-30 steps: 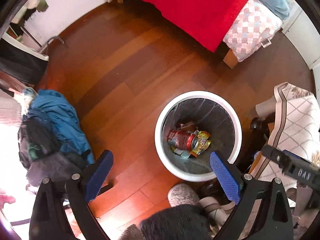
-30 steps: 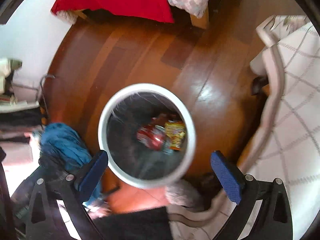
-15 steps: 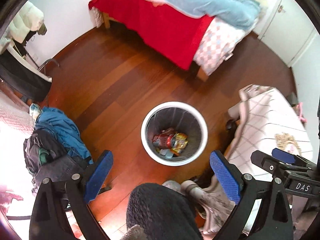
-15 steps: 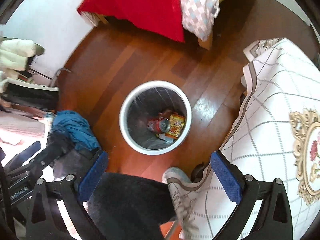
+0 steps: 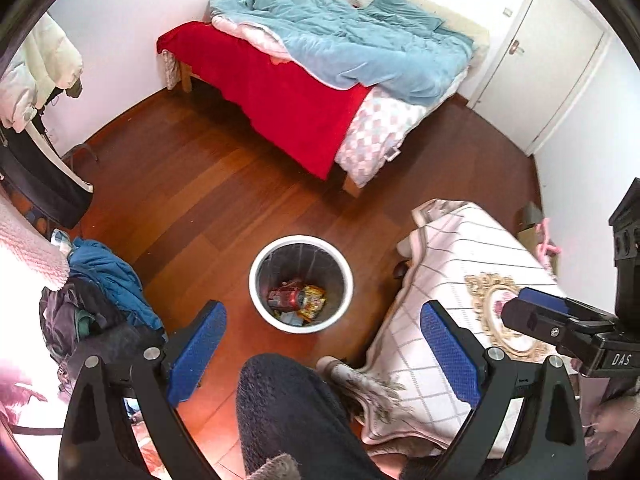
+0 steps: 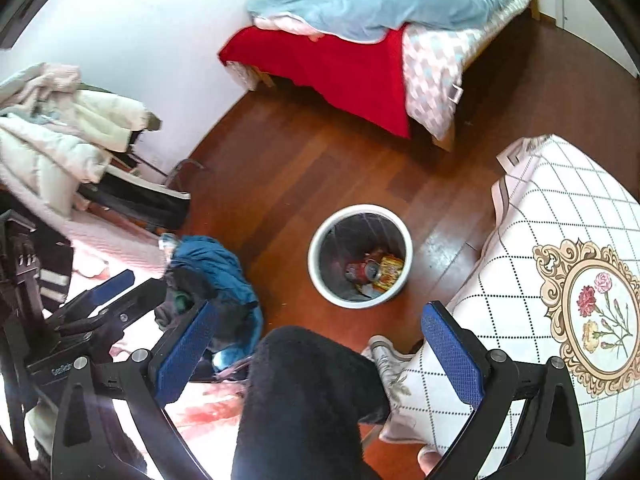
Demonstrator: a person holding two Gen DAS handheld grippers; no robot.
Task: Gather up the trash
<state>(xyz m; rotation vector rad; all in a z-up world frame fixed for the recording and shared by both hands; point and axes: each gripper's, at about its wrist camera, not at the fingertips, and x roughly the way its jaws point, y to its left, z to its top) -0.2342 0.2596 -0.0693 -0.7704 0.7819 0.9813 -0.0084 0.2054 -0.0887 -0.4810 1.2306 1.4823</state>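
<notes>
A white round trash bin [image 5: 301, 324] [image 6: 320, 280] with a dark liner stands on the wooden floor. In it lie a crushed red can [image 5: 286, 296] [image 6: 362, 269] and a yellow snack wrapper [image 5: 313, 299] [image 6: 389, 269]. My left gripper [image 5: 323, 346] is held high above the floor, open and empty, with the bin beyond and below its fingertips. My right gripper [image 6: 318, 342] is also high, open and empty. In the left wrist view the right gripper [image 5: 568, 322] shows at the right edge; in the right wrist view the left gripper [image 6: 96, 308] shows at the left.
A person's dark-trousered leg [image 5: 296, 412] [image 6: 304, 400] and a slipper [image 5: 356, 380] are right below the grippers. A table with a white checked cloth [image 5: 460, 264] [image 6: 560, 208] is at right. A pile of clothes [image 5: 104, 280] [image 6: 212, 268] lies left. A bed with red cover [image 5: 296, 96] stands behind.
Both grippers have risen well away from the bin, which now looks much smaller. More of the room, the bed and the table came into view. Both stayed open.
</notes>
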